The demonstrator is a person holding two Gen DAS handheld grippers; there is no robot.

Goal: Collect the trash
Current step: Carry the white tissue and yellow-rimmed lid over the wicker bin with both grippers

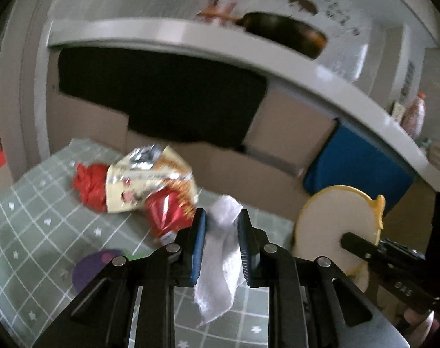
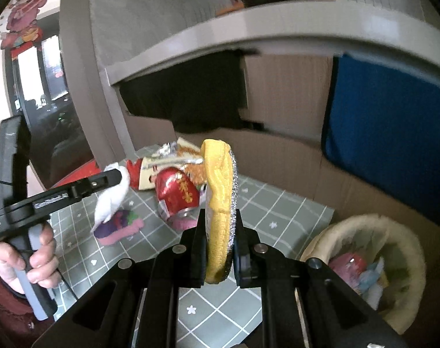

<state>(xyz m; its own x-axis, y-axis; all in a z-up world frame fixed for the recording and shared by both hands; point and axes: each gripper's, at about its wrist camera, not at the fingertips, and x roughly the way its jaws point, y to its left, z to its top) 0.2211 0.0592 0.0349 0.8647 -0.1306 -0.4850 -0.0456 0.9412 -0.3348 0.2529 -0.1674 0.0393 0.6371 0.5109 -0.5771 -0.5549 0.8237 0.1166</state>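
Observation:
My left gripper is shut on a crumpled white tissue and holds it above the green checked mat. It also shows in the right wrist view with the tissue hanging down. My right gripper is shut on a round yellow scrub pad with a silver side, held upright; the pad shows in the left wrist view. On the mat lie a crushed red can, a cream snack wrapper and a red crumpled bag.
A woven basket holding some trash stands at the right. A purple and pink knitted piece lies on the mat. Cardboard boxes, a blue panel and a grey shelf stand behind.

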